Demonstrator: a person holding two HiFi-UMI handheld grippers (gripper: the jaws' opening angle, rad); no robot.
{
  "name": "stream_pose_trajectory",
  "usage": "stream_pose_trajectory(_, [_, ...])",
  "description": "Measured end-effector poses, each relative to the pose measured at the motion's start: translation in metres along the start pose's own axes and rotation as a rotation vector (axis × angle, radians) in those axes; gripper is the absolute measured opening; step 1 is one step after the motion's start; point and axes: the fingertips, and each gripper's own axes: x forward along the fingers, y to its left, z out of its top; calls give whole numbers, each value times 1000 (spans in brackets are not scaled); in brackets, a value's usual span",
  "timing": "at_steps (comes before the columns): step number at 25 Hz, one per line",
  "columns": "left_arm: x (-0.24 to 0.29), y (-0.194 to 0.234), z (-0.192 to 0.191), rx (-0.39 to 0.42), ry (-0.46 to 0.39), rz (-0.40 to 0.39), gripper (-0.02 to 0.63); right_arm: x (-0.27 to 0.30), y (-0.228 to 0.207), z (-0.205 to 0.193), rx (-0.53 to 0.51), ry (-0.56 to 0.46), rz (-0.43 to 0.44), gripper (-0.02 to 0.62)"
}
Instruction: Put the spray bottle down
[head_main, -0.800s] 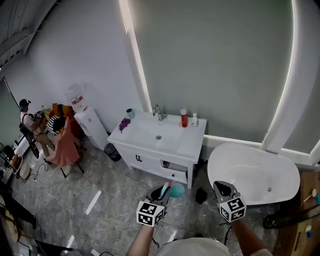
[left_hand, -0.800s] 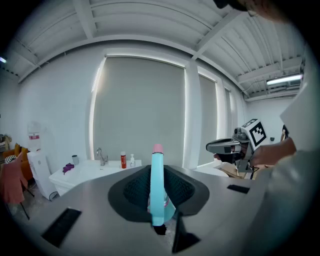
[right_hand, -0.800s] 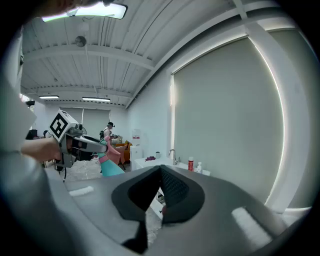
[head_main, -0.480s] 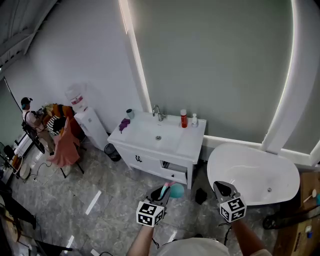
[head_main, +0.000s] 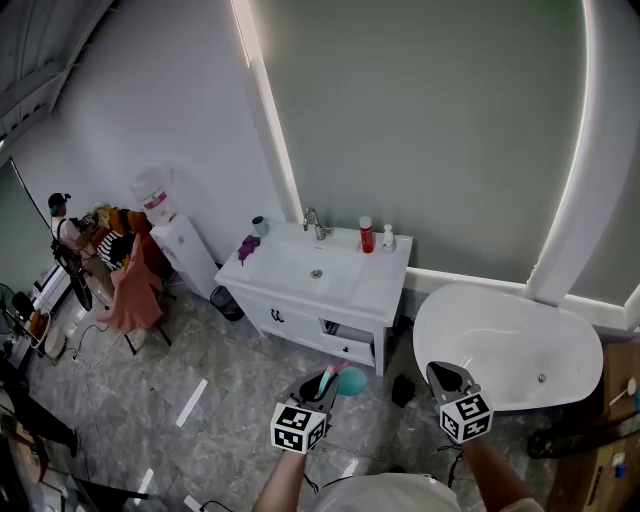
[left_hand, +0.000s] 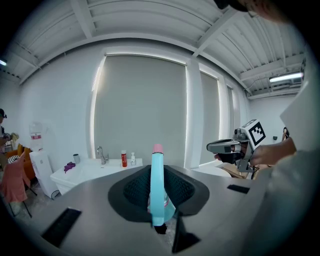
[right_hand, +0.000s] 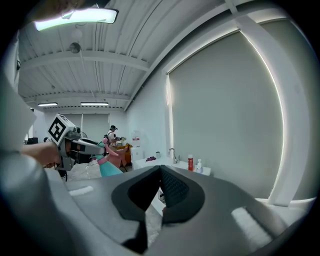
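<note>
A teal spray bottle (head_main: 347, 381) with a pink top is clamped in my left gripper (head_main: 320, 388), low in the head view, above the grey floor. In the left gripper view the spray bottle (left_hand: 158, 186) stands upright between the two dark pads, pink cap uppermost. My right gripper (head_main: 441, 376) hovers to the right of it, jaws shut with nothing in them. In the right gripper view its pads (right_hand: 172, 186) meet at a point, and the left gripper (right_hand: 75, 145) with the spray bottle (right_hand: 108, 168) shows at the left.
A white sink cabinet (head_main: 378, 290) stands ahead, with a tap, a red bottle (head_main: 367, 236), a small white bottle (head_main: 388, 238), a cup (head_main: 260, 226) and a purple cloth (head_main: 248, 246). A white bathtub (head_main: 480, 345) is at the right. A water dispenser (head_main: 170, 235), a bin (head_main: 224, 302) and a chair draped with clothes (head_main: 130, 285) are at the left.
Both grippers and the bottle have kept their places. A person at the far left of the room has shifted a little.
</note>
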Motion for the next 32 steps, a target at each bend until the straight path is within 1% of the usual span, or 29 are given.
stream_pose_trajectory(6, [19,-11,1,-32,-3,-1,69,3,-22,-10,-9,28,31,11])
stream_pose_trajectory(11, [30,-15,1,-54,-1,22,69,6,-41,-13,-7,34,48,11])
stream_pose_trajectory(17, [43,-7,0,-67,10,34,69,24,-48,-22,-4,62,61,11])
stream_pose_trajectory(23, [67,28,-1,-75,12,23,69,69,-50,-25,-12,90,58,11])
stream_pose_trajectory(29, [93,84,12,-33,3,-8,69,132,-48,-13,-13,87,28,11])
stream_pose_trajectory(32, [108,115,21,-24,-1,-30,69,166,-46,-9,-10,92,16,11])
